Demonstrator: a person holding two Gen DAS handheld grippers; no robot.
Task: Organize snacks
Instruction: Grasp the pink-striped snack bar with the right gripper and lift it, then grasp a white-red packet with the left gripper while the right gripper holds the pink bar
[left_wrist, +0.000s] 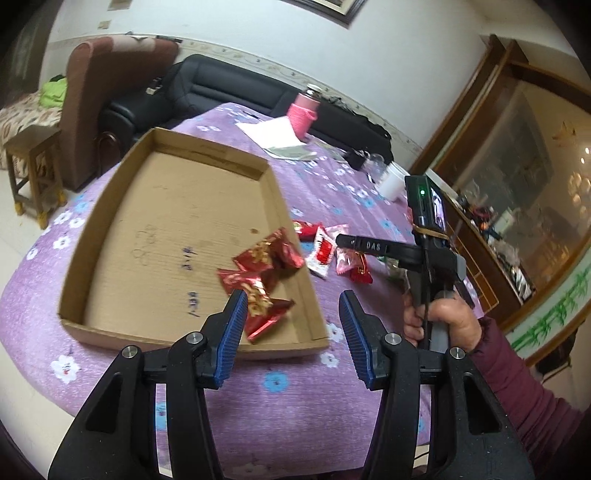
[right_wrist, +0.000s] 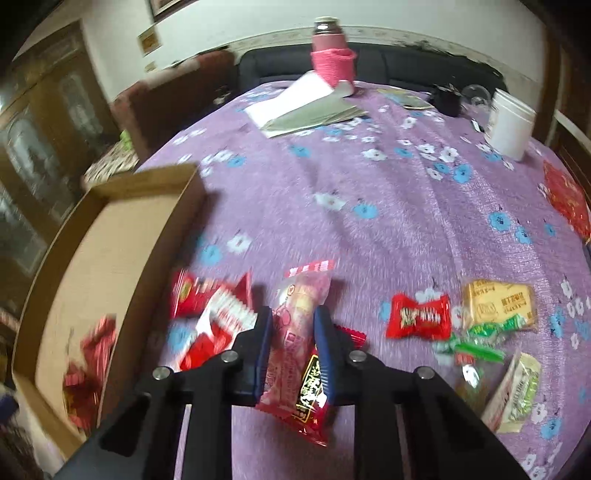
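A shallow cardboard tray (left_wrist: 110, 236) lies on the purple flowered tablecloth; it also shows at the left of the right wrist view (right_wrist: 122, 236). Red and gold foil snacks (left_wrist: 266, 258) lie in its near right corner. My left gripper (left_wrist: 291, 325) is open and empty, hovering over the tray's near right corner. My right gripper (right_wrist: 293, 332) is shut on a pink and red snack packet (right_wrist: 299, 354), held just above the cloth. Red and white packets (right_wrist: 210, 314) lie to its left beside the tray. A red candy (right_wrist: 419, 315), a yellow cracker pack (right_wrist: 498, 304) and green candies (right_wrist: 480, 339) lie to the right.
A pink-sleeved bottle (right_wrist: 330, 55) on white papers (right_wrist: 295, 107) stands at the far table edge. A white jar (right_wrist: 511, 125) and a red bag (right_wrist: 565, 199) sit at the right. A sofa (left_wrist: 221, 92) and a wooden stool (left_wrist: 33, 173) stand beyond the table.
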